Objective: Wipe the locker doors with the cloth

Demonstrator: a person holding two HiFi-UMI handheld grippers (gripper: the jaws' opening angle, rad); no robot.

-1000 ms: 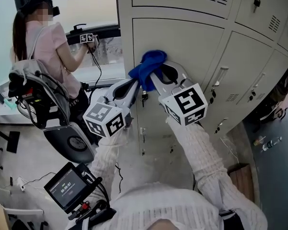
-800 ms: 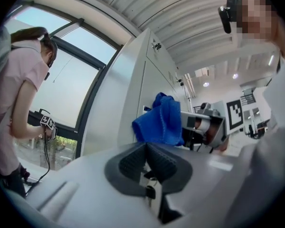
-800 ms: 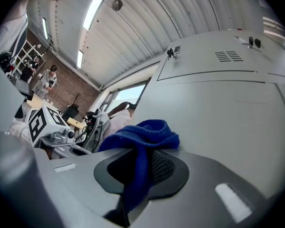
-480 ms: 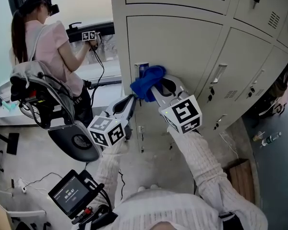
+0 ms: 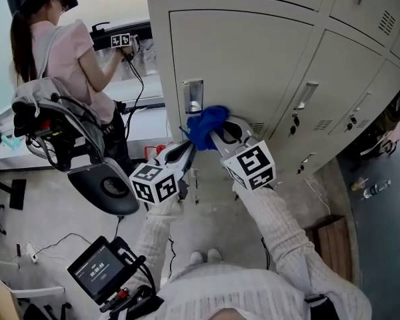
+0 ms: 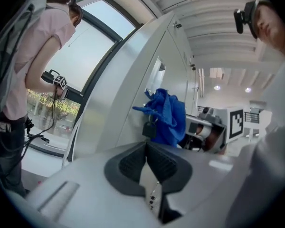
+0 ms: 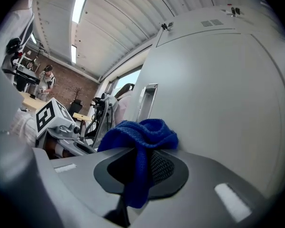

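Observation:
A blue cloth (image 5: pixel 205 127) is bunched against the grey locker door (image 5: pixel 253 65), just below the door's recessed handle (image 5: pixel 193 96). My right gripper (image 5: pixel 217 131) is shut on the cloth, and the cloth (image 7: pixel 137 141) hangs down between its jaws, pressed to the door (image 7: pixel 228 94). To its left, my left gripper (image 5: pixel 187 151) is held low by the door's edge. Its jaws are shut with nothing between them in the left gripper view (image 6: pixel 146 148). A small key (image 6: pixel 149 127) hangs just beyond their tip, in front of the cloth (image 6: pixel 167 115).
A person in a pink shirt (image 5: pixel 60 52) stands at the left by a window, with a chair and harness rig (image 5: pixel 60 125) behind them. A small screen (image 5: pixel 97 269) sits at the lower left. More locker doors (image 5: pixel 347 79) run to the right; a wooden box (image 5: pixel 333 239) lies on the floor.
The right gripper has carried the cloth down the door, and the recessed handle now shows above it. The left gripper has moved down alongside, still shut.

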